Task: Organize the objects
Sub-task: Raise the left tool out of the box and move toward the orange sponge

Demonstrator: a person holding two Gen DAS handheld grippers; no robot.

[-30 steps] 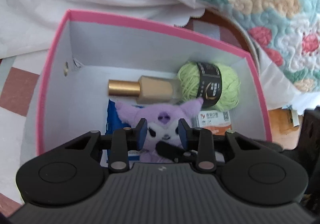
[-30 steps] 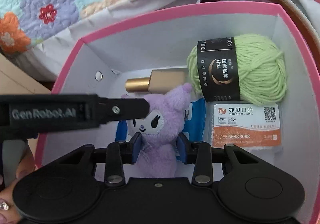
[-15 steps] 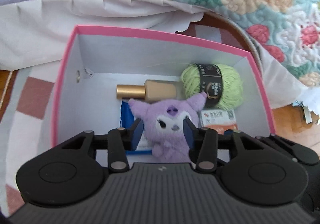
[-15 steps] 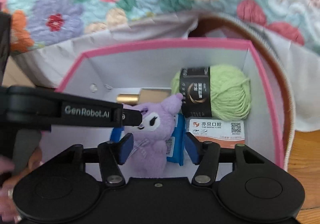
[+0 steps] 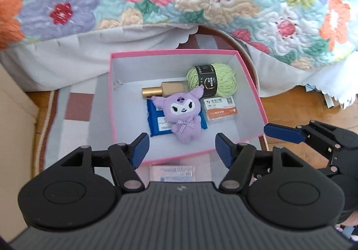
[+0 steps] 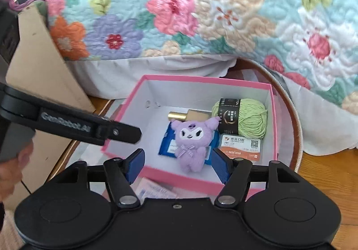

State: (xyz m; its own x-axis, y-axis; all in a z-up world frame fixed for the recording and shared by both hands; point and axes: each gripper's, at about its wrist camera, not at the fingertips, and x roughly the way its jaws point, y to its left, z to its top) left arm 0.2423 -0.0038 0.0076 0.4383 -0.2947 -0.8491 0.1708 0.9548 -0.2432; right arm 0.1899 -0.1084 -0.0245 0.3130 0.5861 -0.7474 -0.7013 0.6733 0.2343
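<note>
In the left wrist view, the left claw (image 5: 180, 149) sits at lower centre, its jaws apart with nothing between them, having just been opening. Above it, mid-frame, the pink box (image 5: 250, 84) holds a purple plush (image 5: 182, 113) lying on a blue pack (image 5: 156, 122); right of it are green yarn (image 5: 226, 80) and a card (image 5: 220, 108). The right claw (image 6: 177, 166) is likewise apart and empty, having just been opening.

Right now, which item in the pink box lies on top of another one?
The purple plush toy. It lies on the blue packet, partly covering it. The yarn ball, gold bottle and card box rest on the box floor.
</note>
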